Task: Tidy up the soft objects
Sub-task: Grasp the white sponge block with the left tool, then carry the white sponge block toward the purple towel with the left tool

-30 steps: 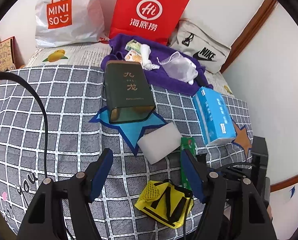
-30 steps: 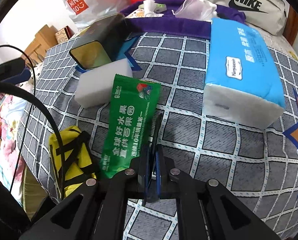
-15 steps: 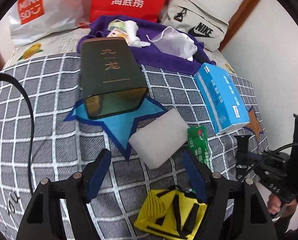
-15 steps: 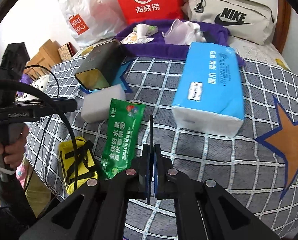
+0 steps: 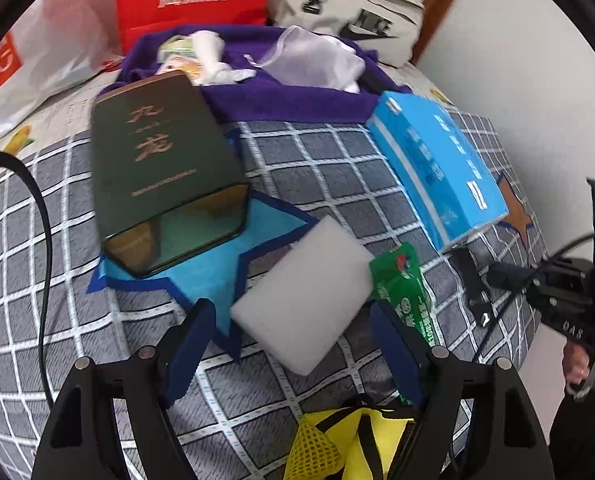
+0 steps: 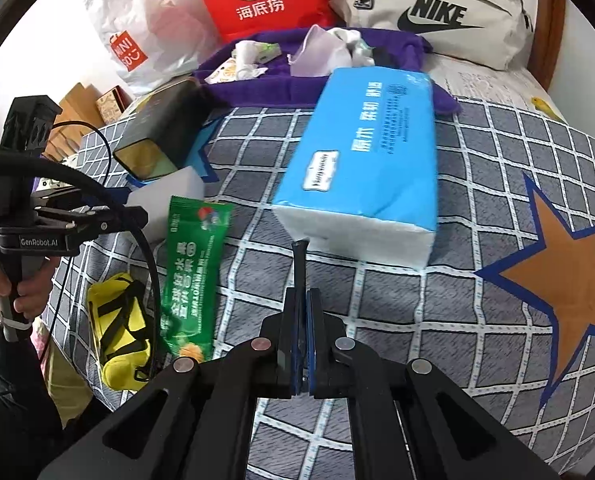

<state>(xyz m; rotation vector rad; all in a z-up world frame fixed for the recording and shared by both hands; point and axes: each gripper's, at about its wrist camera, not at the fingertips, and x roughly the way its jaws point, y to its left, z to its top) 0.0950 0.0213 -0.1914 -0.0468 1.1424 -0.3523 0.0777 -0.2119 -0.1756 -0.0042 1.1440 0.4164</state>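
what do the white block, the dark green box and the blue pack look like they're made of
White block: likely foam or melamine sponge, with a matte, plain surface and soft-looking edges. Dark green box: probably metal tin or lacquered card, since its end face is glossy and mirror-like and it carries gold lettering. Blue pack: thin glossy plastic wrap, wrinkled, with white tissue paper showing at the end.

Around the white sponge (image 5: 303, 300): dark green tin (image 5: 165, 172) is crowding the far left, green snack packet (image 5: 405, 300) is touching its right edge, blue tissue pack (image 5: 437, 168) is blocking farther right. Checked blanket (image 5: 329, 168) is lying bare beyond it.
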